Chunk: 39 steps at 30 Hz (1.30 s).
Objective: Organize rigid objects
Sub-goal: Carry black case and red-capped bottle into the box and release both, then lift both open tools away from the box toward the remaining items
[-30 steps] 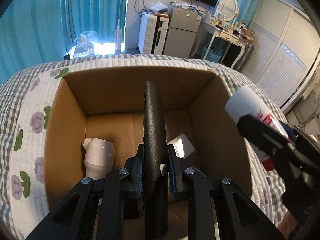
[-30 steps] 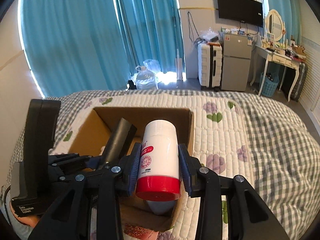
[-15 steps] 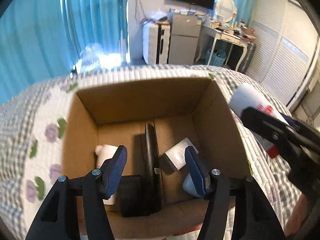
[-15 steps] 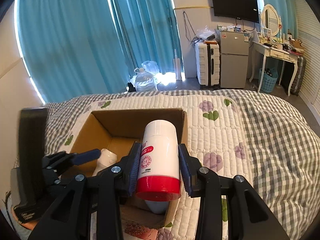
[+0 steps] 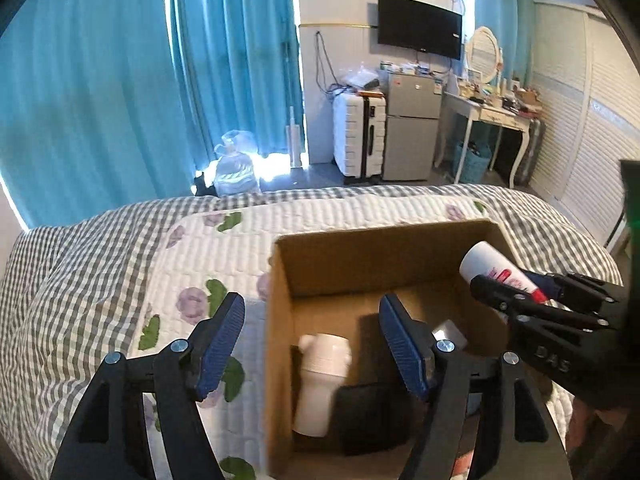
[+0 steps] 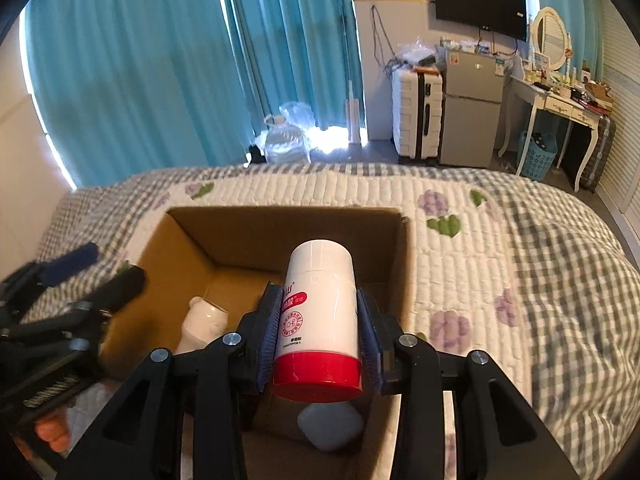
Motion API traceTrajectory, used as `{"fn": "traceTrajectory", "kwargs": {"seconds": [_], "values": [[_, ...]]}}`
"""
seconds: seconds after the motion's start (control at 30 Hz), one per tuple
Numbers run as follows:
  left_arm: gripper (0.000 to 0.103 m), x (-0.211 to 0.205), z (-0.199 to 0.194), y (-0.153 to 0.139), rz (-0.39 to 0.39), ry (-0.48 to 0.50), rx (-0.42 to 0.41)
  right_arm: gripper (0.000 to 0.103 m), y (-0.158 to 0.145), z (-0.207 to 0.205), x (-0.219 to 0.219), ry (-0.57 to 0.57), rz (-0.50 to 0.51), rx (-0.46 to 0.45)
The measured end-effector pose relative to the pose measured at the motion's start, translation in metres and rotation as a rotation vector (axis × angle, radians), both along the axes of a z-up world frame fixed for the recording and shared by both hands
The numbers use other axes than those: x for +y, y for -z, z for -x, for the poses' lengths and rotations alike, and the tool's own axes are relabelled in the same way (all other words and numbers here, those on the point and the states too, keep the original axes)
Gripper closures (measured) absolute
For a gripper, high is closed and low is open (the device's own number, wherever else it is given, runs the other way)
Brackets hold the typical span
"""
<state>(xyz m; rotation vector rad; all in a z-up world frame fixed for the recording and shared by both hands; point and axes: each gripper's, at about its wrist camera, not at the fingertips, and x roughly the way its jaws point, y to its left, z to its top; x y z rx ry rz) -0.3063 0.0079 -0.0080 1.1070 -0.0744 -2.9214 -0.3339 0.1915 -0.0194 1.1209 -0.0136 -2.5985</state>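
Note:
An open cardboard box (image 5: 280, 320) (image 6: 404, 264) sits on the quilted bed. Inside lie a white jar (image 5: 322, 376) (image 6: 202, 322), a black flat object (image 5: 372, 412), a small white item (image 5: 450, 332) and a pale blue object (image 6: 330, 426). My left gripper (image 5: 312, 344) is open and empty, above the box's left wall. My right gripper (image 6: 318, 334) is shut on a white bottle with a red cap (image 6: 318, 320) (image 5: 496, 272), held over the box's right side.
The bed has a floral quilt (image 5: 200, 264) with grey check borders (image 6: 560, 280). Beyond it are teal curtains (image 5: 120, 100), a white suitcase (image 5: 358, 140), a small fridge (image 5: 410, 128) and a dressing table (image 5: 492, 116).
My left gripper opened and let the black flat object drop into the box, then pulled back up and left. My right gripper moved the bottle over the box.

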Motion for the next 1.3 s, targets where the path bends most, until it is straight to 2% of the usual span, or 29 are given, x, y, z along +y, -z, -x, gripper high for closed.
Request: {"fn": "traceTrajectory", "kwargs": {"seconds": [0.3, 0.43, 0.47, 0.5, 0.53, 0.63, 0.77, 0.8, 0.97, 1.07, 1.2, 1.3], "values": [[0.031, -0.006, 0.007, 0.014, 0.063, 0.003, 0.028, 0.066, 0.012, 0.019, -0.022, -0.004, -0.113, 0.027], [0.031, -0.009, 0.007, 0.016, 0.04, -0.007, 0.037, 0.066, 0.016, 0.018, -0.03, -0.011, -0.101, 0.03], [0.031, -0.009, 0.006, 0.016, 0.036, -0.005, 0.038, 0.064, 0.014, 0.017, -0.03, -0.009, -0.092, 0.037], [0.031, -0.009, 0.004, 0.015, 0.035, -0.009, 0.041, 0.051, 0.012, 0.016, -0.031, -0.008, -0.091, 0.04], [0.03, -0.009, 0.002, 0.012, 0.033, -0.01, 0.045, 0.045, 0.009, 0.015, -0.032, -0.007, -0.092, 0.045], [0.03, -0.007, -0.009, -0.001, 0.026, -0.006, 0.069, 0.043, -0.004, 0.004, -0.032, -0.013, -0.093, 0.068], [0.03, -0.004, -0.035, -0.03, 0.032, 0.007, 0.131, 0.04, -0.035, -0.023, -0.02, 0.001, -0.08, 0.098], [0.026, -0.002, -0.045, -0.04, 0.037, 0.002, 0.153, 0.034, -0.044, -0.03, -0.017, 0.008, -0.079, 0.107], [0.021, 0.002, -0.095, -0.091, 0.055, -0.005, 0.258, 0.015, -0.102, -0.088, 0.002, 0.039, -0.059, 0.199], [0.021, 0.0, -0.119, -0.111, 0.031, -0.008, 0.283, 0.008, -0.127, -0.12, 0.008, 0.04, -0.06, 0.235], [0.021, 0.0, -0.146, -0.119, 0.04, -0.003, 0.296, 0.003, -0.142, -0.161, 0.011, 0.034, -0.062, 0.261], [0.021, -0.003, -0.167, -0.109, 0.044, 0.006, 0.289, 0.002, -0.133, -0.183, 0.01, 0.022, -0.062, 0.249]]}}
